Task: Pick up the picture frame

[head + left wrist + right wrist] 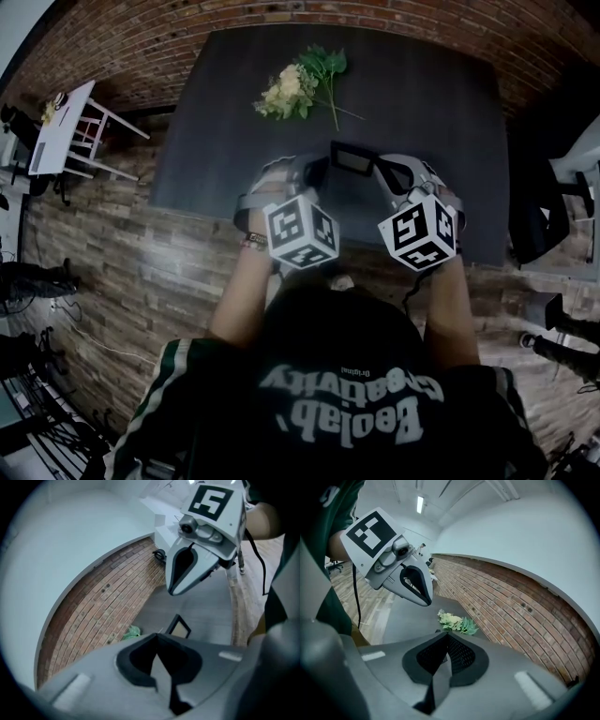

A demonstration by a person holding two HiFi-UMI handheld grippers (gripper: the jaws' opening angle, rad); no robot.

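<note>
A small dark picture frame (353, 157) with a pale grey pane rests on the dark table (216, 112), just past the tips of both grippers. My left gripper (317, 172) comes at it from the left, and my right gripper (382, 172) from the right. In the left gripper view the jaws (157, 635) meet at a point with nothing between them, and the frame (179, 626) lies a little beyond, untouched. The right gripper (447, 635) is likewise shut and empty; its own view hides the frame.
A bunch of pale flowers with green leaves (298, 86) lies at the far side of the table, near the brick wall (281, 14). A white side table (58, 127) stands on the wood floor to the left. Dark chairs (539, 220) stand to the right.
</note>
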